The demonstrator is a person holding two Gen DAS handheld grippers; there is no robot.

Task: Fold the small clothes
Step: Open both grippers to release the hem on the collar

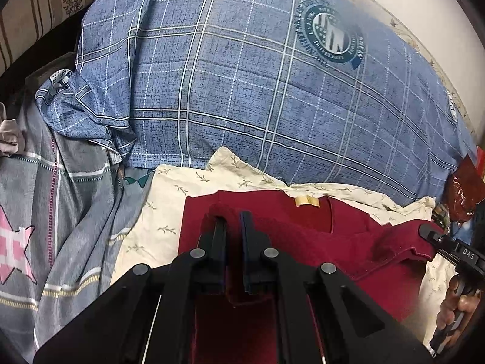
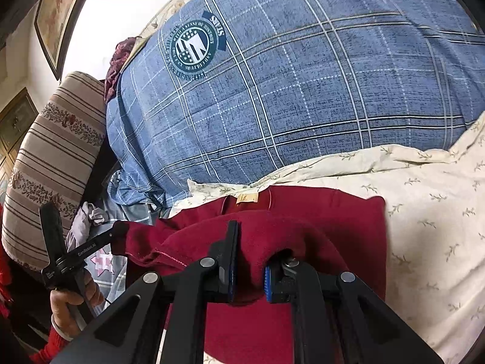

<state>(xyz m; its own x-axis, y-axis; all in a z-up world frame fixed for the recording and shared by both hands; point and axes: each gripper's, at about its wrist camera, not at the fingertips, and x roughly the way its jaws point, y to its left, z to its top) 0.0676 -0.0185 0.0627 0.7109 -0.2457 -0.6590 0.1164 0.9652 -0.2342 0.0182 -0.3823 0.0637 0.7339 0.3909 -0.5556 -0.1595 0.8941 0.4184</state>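
A dark red knit garment [image 1: 318, 230] lies on a cream leaf-print cloth [image 1: 169, 200], its collar label [image 1: 306, 201] at the far side. My left gripper [image 1: 232, 221] is shut on a fold of the red fabric at the garment's left edge. My right gripper [image 2: 251, 261] is shut on a bunched fold of the same garment [image 2: 318, 212] and lifts it. The right gripper also shows at the right edge of the left wrist view [image 1: 424, 230], and the left gripper at the left of the right wrist view [image 2: 121, 230], each pinching the red fabric.
A big blue plaid quilt [image 1: 242, 85] is piled just behind the garment. A grey patterned sheet [image 1: 60, 200] lies to the left. A striped cushion [image 2: 54, 157] stands at the far left. A red plastic bag [image 1: 463, 191] sits at the right.
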